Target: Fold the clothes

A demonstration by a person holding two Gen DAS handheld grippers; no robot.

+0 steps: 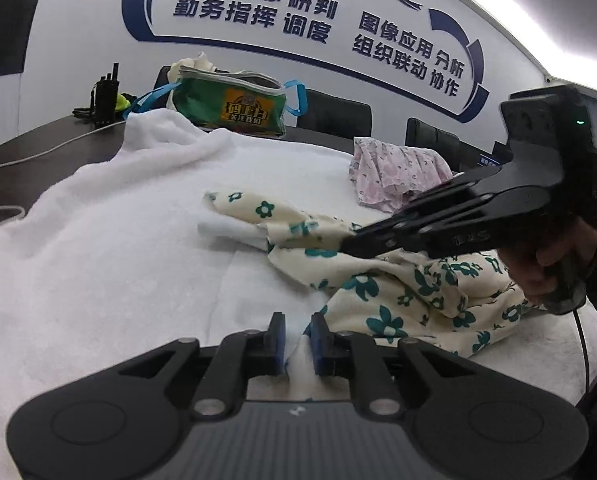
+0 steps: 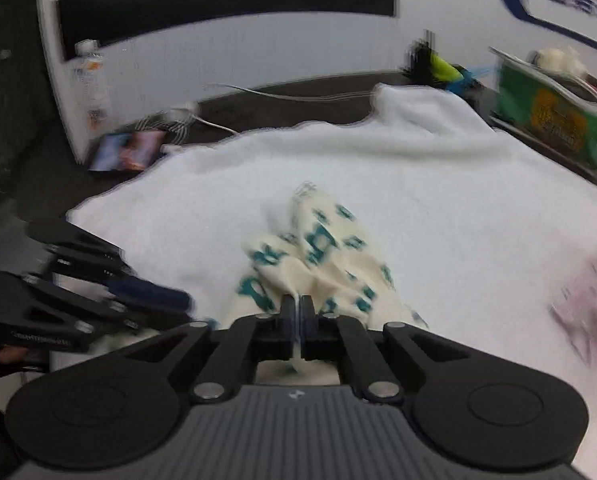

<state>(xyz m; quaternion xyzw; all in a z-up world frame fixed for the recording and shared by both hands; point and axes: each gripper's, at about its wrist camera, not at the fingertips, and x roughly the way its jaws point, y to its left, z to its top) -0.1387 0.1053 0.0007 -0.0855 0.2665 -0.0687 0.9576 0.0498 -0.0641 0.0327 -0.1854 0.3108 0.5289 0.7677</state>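
On the table: a white towel (image 1: 110, 248) covers the dark table (image 1: 14, 148), and the flowered cloth (image 1: 382, 292) you are folding lies bunched on the towel, near your side.

Right tool: your right tool (image 2: 297, 305) is squeezed tight on a fold of the flowered cloth. The cloth sticks out past its tips and also shows under them.

Left tool: your left tool (image 1: 297, 326) is partly open. White cloth sits between its blue pads (image 1: 319, 340). You cannot tell if that is the towel or a white part of the flowered cloth, and the pads do not look pressed on it.

Risk, wrong cloth: if you close the left tool now, you may pinch the towel too. Then the towel would come up with the cloth and drag things on it.

Risk, slip: the right tool holds only a small pinch. A fast pull could let it slide out, and the fold would flop.

Risk, blur: the right view is smeared, so that tool looks to be moving fast. Fast moves make messy folds.

Risk, bump: both tools are near each other over the cloth. They could knock together.

Risk, neighbor: a pink cloth (image 1: 398, 172) lies just beside the flowered one. A wide swing could catch it.

Far things: a green bag (image 1: 234, 104) and a radio (image 1: 104, 96) sit well apart at the back, so they seem safe.
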